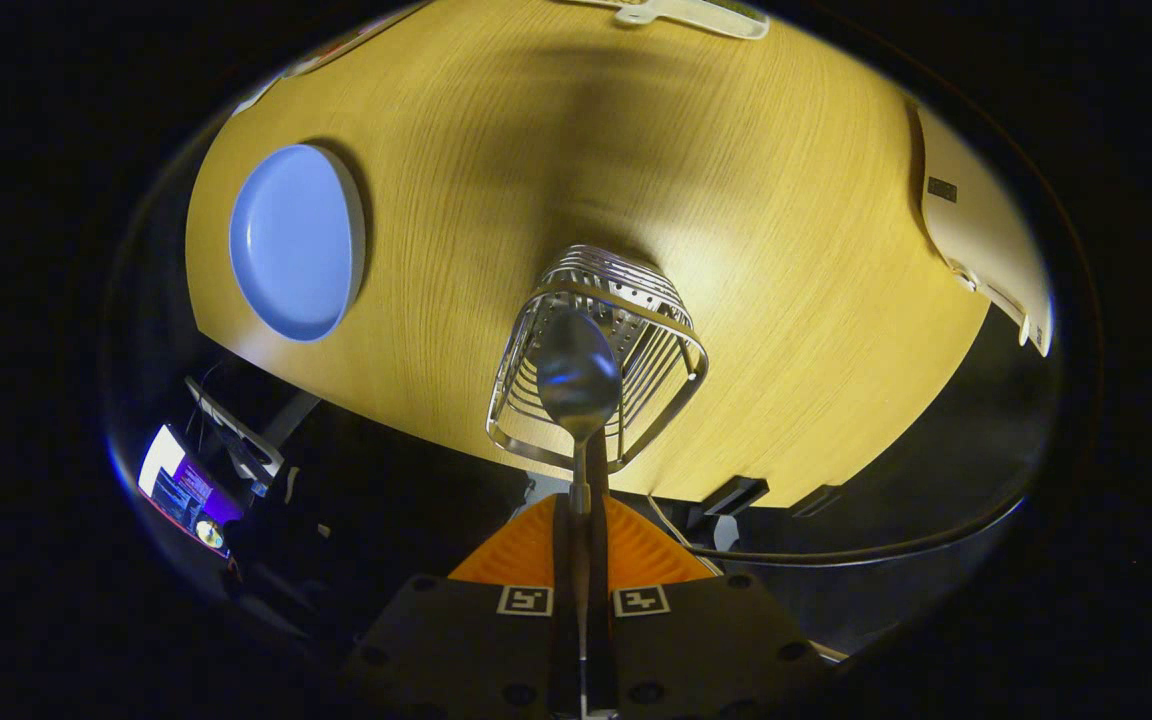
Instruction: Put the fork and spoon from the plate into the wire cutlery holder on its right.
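My gripper [582, 545] looks down on the table from above, its orange fingers [526, 550] shut on the handle of a metal spoon [577, 375]. The spoon points away from me, its bowl hanging over the open top of the wire cutlery holder [636, 320], which stands on the wooden table near its front edge. Left of the holder lies the blue plate [296, 240], with nothing on it. I cannot make out a fork inside the holder.
The wooden table [786, 250] has a white device [986, 230] at its right edge and a white object [696, 14] at the far side. Below the front edge there are dark cables and a lit screen [181, 485] to the left.
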Demonstrator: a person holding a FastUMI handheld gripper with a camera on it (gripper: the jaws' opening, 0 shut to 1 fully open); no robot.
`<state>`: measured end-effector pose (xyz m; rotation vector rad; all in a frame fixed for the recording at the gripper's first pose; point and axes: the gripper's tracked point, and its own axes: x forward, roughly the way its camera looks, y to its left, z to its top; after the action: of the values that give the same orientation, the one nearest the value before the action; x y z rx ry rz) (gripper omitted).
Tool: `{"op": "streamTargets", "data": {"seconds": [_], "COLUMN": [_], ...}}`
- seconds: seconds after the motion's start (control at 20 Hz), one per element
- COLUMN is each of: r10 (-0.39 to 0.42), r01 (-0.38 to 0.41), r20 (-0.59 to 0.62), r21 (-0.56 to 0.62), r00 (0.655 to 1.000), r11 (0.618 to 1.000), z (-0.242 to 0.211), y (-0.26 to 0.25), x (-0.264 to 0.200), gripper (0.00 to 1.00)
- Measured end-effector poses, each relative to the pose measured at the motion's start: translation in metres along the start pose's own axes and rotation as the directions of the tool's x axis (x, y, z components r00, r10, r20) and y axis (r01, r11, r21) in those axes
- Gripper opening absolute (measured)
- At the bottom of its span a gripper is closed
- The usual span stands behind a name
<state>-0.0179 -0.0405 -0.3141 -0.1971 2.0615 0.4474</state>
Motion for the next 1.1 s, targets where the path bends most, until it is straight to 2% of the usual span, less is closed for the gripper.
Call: {"op": "streamTargets", "data": {"seconds": [0.15,0.35,0.5,0.55,0.7,0.85,0.9,1.0,1.1], "r10": [0.0,0.018,0.038,0.046,0.103,0.15,0.16,0.176,0.175], "r01": [0.0,-0.017,-0.036,-0.044,-0.101,-0.155,-0.17,-0.198,-0.205], "r20": [-0.018,0.03,0.075,0.102,0.207,0.334,0.379,0.465,0.548], "r21": [-0.007,-0.01,-0.021,-0.022,-0.022,-0.012,-0.006,0.0,-0.005], "r00": [1.0,0.999,0.996,0.994,0.973,0.93,0.911,0.868,0.818], "r11": [1.0,1.0,0.999,0.999,0.995,0.988,0.985,0.98,0.979], "z": [0.005,0.013,0.014,0.015,0.021,0.024,0.025,0.025,0.026], "y": [0.0,0.0,0.0,0.001,0.011,0.015,0.015,0.016,0.015], "x": [-0.001,0.0,-0.002,-0.004,-0.012,-0.02,-0.025,-0.033,-0.04], "gripper": [0.09,0.12,0.19,0.24,0.51,0.74,0.88,0.97,0.98]}}
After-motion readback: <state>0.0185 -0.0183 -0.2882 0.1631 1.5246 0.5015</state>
